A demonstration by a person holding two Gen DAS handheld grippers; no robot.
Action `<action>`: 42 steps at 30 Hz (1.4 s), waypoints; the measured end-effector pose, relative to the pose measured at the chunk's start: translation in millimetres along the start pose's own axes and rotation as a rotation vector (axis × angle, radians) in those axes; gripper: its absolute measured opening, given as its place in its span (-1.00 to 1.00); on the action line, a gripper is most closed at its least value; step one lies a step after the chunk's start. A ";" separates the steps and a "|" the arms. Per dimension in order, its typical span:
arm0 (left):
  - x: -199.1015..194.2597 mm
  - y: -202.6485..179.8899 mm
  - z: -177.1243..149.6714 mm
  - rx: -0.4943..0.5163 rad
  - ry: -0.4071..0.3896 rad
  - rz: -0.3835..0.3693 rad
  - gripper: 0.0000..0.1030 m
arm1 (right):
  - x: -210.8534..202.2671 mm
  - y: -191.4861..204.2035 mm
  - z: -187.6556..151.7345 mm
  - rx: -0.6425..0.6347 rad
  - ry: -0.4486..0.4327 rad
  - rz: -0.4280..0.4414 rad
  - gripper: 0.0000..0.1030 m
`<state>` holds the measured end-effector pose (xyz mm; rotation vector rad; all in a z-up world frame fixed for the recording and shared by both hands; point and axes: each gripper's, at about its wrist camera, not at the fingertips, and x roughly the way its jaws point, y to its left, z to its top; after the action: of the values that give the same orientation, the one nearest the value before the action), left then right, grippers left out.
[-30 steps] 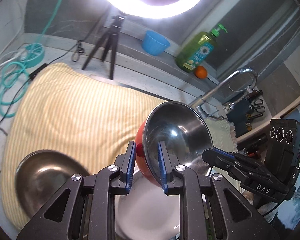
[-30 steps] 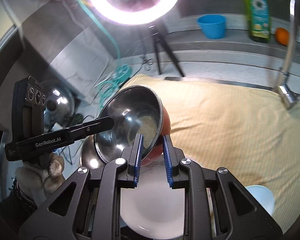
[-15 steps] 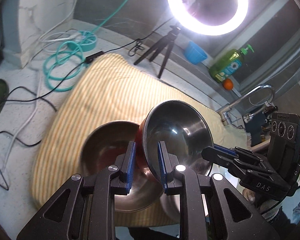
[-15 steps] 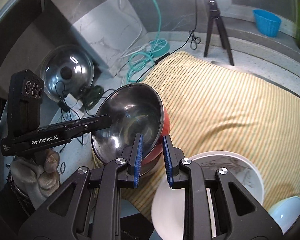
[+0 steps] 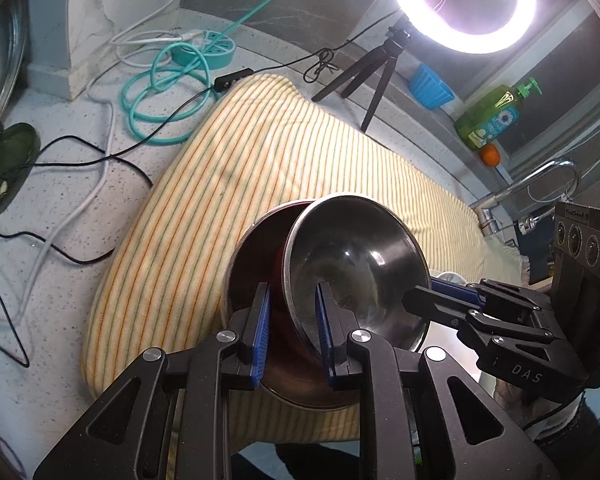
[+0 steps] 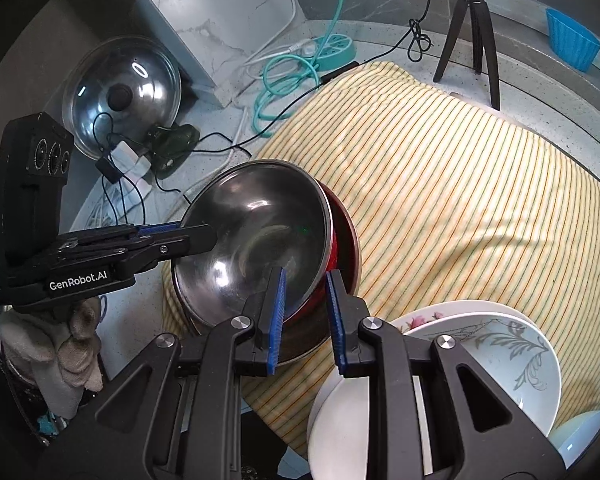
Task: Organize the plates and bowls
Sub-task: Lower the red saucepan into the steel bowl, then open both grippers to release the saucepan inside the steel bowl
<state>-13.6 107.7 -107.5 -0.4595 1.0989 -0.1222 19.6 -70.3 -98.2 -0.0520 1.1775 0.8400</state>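
A bowl, steel inside and red outside [image 5: 356, 272] [image 6: 256, 248], hangs tilted between both grippers. My left gripper [image 5: 290, 320] is shut on its near rim, one pad inside and one on the red wall. My right gripper [image 6: 304, 312] is shut on the opposite rim. Each gripper shows in the other's view: the right gripper [image 5: 420, 300], the left gripper [image 6: 200, 236]. The held bowl sits low inside a larger steel bowl [image 5: 256, 260] [image 6: 354, 256] that rests on the yellow striped cloth [image 5: 284, 152] [image 6: 460, 184]; whether they touch is unclear. White patterned plates [image 6: 480, 352] lie stacked at the cloth's near right.
A small pale bowl [image 6: 584, 436] sits beside the plates. Cables and a teal hose [image 5: 160, 92] cover the counter left of the cloth, near a pot lid [image 6: 120, 96]. Behind stand a ring light [image 5: 464, 4] on a tripod, a blue cup [image 5: 432, 88], a soap bottle [image 5: 492, 116] and a faucet [image 5: 540, 180].
Both grippers carried the red and steel bowl away from above the white plate, leftward and down, to the larger steel bowl on the cloth. Their grip stayed the same.
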 end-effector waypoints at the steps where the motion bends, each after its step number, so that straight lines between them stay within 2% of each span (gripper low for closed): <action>1: 0.9 1.2 0.1 -0.001 0.003 0.001 -0.64 | 2.2 0.9 0.5 -0.006 0.006 -0.004 -0.57; 23: 12.1 4.3 -4.2 0.014 0.043 0.041 -0.64 | 16.9 3.9 4.5 -0.033 0.056 -0.033 -0.56; 24: 12.0 4.1 -4.3 0.015 0.045 0.043 -0.64 | 17.0 3.7 4.5 -0.032 0.059 -0.033 -0.54; 25: 12.0 3.9 -4.6 0.017 0.047 0.042 -0.64 | 16.6 3.4 4.3 -0.030 0.058 -0.027 -0.43; 26: 12.1 3.7 -4.7 0.019 0.050 0.041 -0.57 | 15.9 3.3 4.0 -0.028 0.055 -0.024 -0.32; 29: 10.5 1.9 -4.1 0.022 0.042 0.044 -0.40 | 11.9 4.8 4.3 -0.031 0.037 -0.013 -0.21; 42: -3.6 -4.1 -3.0 0.020 0.008 0.017 -0.40 | -16.8 1.2 1.4 -0.004 -0.032 0.016 -0.21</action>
<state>-17.3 104.2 -104.0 -0.4321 1.1082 -0.1203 17.9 -78.1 -83.2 -0.0321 1.1471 0.8547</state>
